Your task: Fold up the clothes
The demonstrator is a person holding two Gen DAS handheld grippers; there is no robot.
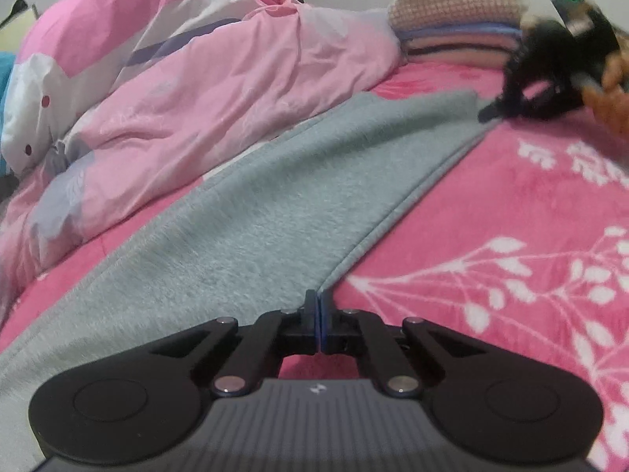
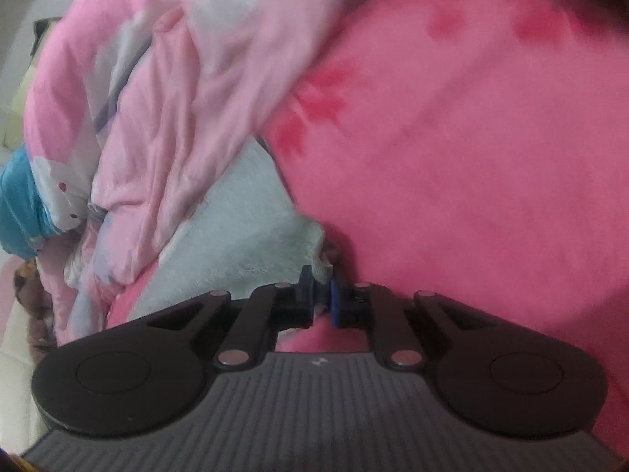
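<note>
Grippers pinch 2 corners of the grey garment along its right-hand edge.

Left wrist view: the left gripper [image 1: 317,308] is clenched on the near corner of the grey garment [image 1: 275,204], which lies flat on the pink bedspread [image 1: 491,216]. Its long hemmed edge runs from this gripper up and right to the right gripper [image 1: 489,112], which sits at the far corner. A crumpled pink duvet [image 1: 177,90] crowds the garment's left side, a stack of folded clothes [image 1: 456,19] stands behind; open bedspread lies to the right. Right wrist view, blurred: the right gripper [image 2: 322,291] is clenched on a garment [image 2: 236,228] corner, the cloth stretching up and left toward the duvet [image 2: 165,110], bedspread [image 2: 471,157] free to the right.
</note>
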